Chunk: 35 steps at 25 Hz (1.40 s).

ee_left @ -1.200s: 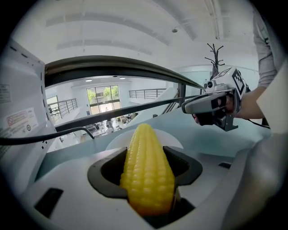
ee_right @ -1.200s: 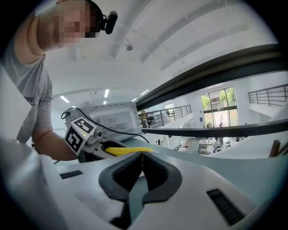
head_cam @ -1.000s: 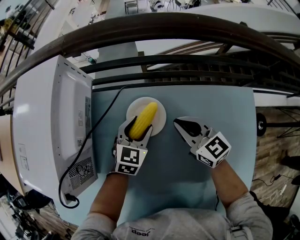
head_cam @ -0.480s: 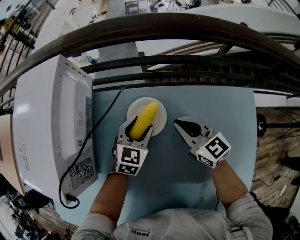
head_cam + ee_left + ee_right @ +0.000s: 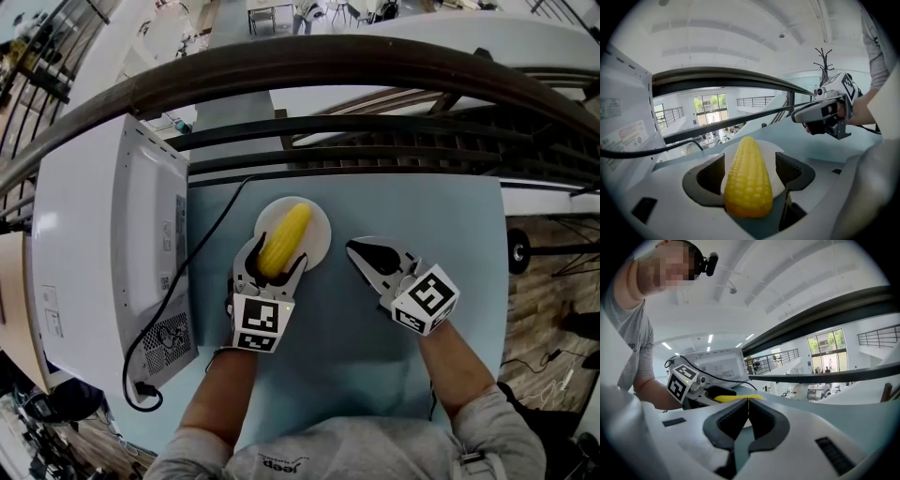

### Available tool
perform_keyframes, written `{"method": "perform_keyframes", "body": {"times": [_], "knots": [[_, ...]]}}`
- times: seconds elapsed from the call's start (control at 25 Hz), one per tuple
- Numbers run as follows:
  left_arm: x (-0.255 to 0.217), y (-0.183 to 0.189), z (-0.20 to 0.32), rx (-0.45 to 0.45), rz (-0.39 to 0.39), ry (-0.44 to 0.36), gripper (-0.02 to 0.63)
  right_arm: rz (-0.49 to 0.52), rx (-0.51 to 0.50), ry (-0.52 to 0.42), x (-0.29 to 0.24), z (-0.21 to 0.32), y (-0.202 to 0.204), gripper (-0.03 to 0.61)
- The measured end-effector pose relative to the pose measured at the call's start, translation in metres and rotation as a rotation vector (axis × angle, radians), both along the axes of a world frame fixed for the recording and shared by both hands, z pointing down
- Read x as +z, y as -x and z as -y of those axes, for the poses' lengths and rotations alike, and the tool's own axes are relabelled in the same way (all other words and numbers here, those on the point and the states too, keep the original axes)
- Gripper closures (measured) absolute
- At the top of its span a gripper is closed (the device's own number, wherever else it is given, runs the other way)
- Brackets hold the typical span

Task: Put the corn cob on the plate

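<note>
Pale blue worktop (image 5: 366, 366), a white microwave (image 5: 103, 253) along its left side, and a white plate (image 5: 319, 230) near the middle. The corn cob (image 5: 284, 239) lies lengthwise on the plate with its tip toward the far rim. Its blunt end sticks out over the near rim, between the jaws of the left hand-held gripper (image 5: 274, 261). Those jaws have just been opening and now stand spread. In the left gripper view, plate white shows between the right pad and the kernels, so nothing pinches there. The right hand-held gripper (image 5: 352, 248) sits off to the right of the plate, jaws pressed together on nothing, idle.

Progress call: the placing looks basically done, with the cob on the plate and the grip let go. What's left, I'd say, is backing the left gripper away without nudging or rolling the cob, since the jaws flank it.

Hard to tell:
- The microwave is cut off at the frame edge and its front is not seen.
- The plate's near rim is hidden under the left gripper in the head view.
- The cob covers whatever carries its blunt end, which could be the rim, the worktop or the gripper body.
- The gap at the left pad is masked by the cob's bulge.
- The right gripper view gives only a thin yellow sliver of cob above its own jaws.
</note>
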<state>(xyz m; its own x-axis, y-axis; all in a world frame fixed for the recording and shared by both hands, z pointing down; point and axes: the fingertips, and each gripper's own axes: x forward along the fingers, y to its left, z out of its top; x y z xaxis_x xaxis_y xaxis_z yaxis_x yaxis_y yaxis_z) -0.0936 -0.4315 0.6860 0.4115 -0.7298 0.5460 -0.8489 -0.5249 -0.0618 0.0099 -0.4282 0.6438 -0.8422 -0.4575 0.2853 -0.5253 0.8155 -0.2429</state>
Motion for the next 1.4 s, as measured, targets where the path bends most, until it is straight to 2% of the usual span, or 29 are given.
{"method": "perform_keyframes", "body": {"times": [0.24,0.48,0.8,1.2,1.4], "knots": [[-0.042,-0.004,-0.019,-0.001,-0.008,-0.055,0.275,-0.006,0.036,-0.002,-0.029,-0.011,-0.009,0.561],[-0.076,-0.012,-0.058,0.025,-0.052,-0.032,0.276,-0.016,0.075,0.008,-0.065,-0.038,-0.016,0.561],[-0.132,-0.005,-0.102,0.009,-0.094,-0.058,0.278,-0.024,0.095,-0.035,-0.125,-0.069,-0.025,0.561],[-0.212,0.024,-0.192,0.008,-0.156,-0.104,0.279,-0.04,0.083,-0.061,-0.192,-0.147,-0.011,0.561],[-0.241,0.059,-0.232,0.001,-0.212,-0.139,0.309,-0.04,0.096,-0.088,-0.221,-0.179,0.0,0.561]]}}
